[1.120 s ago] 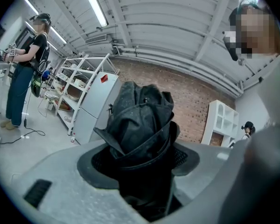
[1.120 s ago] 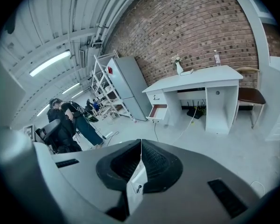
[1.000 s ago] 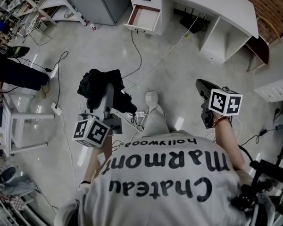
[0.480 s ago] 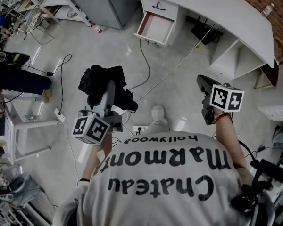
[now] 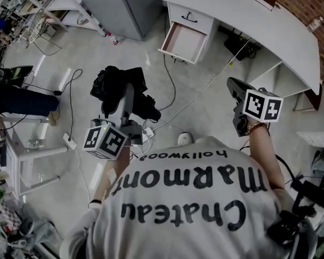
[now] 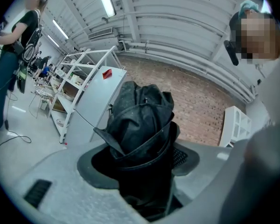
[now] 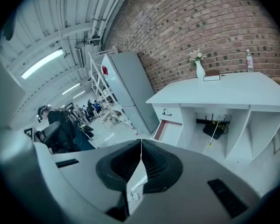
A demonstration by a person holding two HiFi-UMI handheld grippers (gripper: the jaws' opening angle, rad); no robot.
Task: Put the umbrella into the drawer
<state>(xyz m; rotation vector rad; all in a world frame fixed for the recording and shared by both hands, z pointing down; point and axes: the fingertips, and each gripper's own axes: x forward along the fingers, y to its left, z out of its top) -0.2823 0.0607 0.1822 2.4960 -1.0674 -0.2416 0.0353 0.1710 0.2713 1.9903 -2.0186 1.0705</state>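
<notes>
A folded black umbrella [image 5: 114,85] sits crumpled between the jaws of my left gripper [image 5: 128,99], which is shut on it and held level over the floor. In the left gripper view the umbrella [image 6: 142,120] fills the gap of the left gripper [image 6: 141,164] and hides what lies beyond. The open drawer [image 5: 182,41] of the white desk [image 5: 270,34] juts out ahead, its inside bare. My right gripper [image 5: 233,85] is shut with nothing in it. In the right gripper view the right gripper [image 7: 141,147] has its tips touching, and the drawer [image 7: 170,130] lies beyond them.
Cables [image 5: 170,80] trail over the floor from the desk, with a power strip [image 5: 68,140] at left. A grey cabinet [image 5: 116,4] stands left of the drawer. A white stool [image 5: 27,144] and a person [image 5: 21,96] are at far left. A vase [image 7: 199,69] tops the desk.
The desk and its open drawer have drawn nearer in the head view as both grippers travelled forward. The umbrella stays in the left gripper.
</notes>
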